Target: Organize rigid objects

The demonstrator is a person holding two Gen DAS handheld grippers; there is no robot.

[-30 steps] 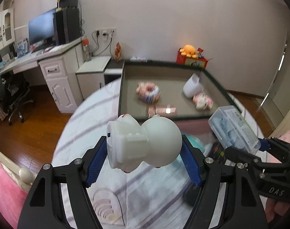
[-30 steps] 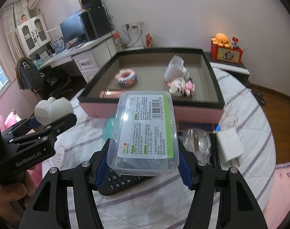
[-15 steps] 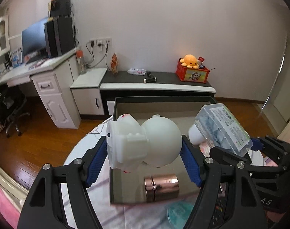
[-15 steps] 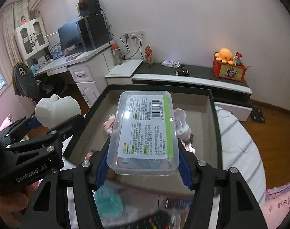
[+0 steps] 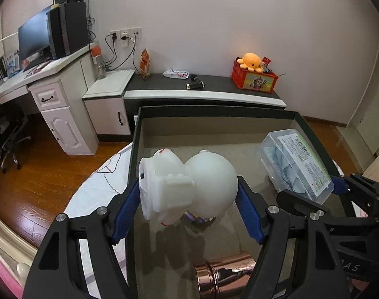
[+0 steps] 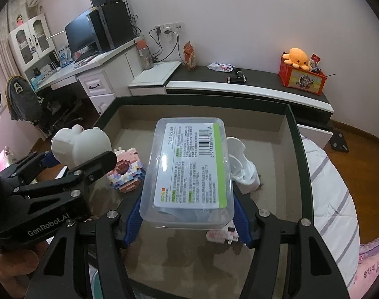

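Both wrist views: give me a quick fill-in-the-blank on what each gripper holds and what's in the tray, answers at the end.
1. The left gripper is clamped on a white ____ figure.
2. The right gripper holds a clear plastic box whose label has a ____ stripe.
3. Both held items hang over the dark-rimmed ____.
4. A shiny ____-coloured cylinder lies on the tray floor below the left gripper.

Answers: toy; green; tray; copper
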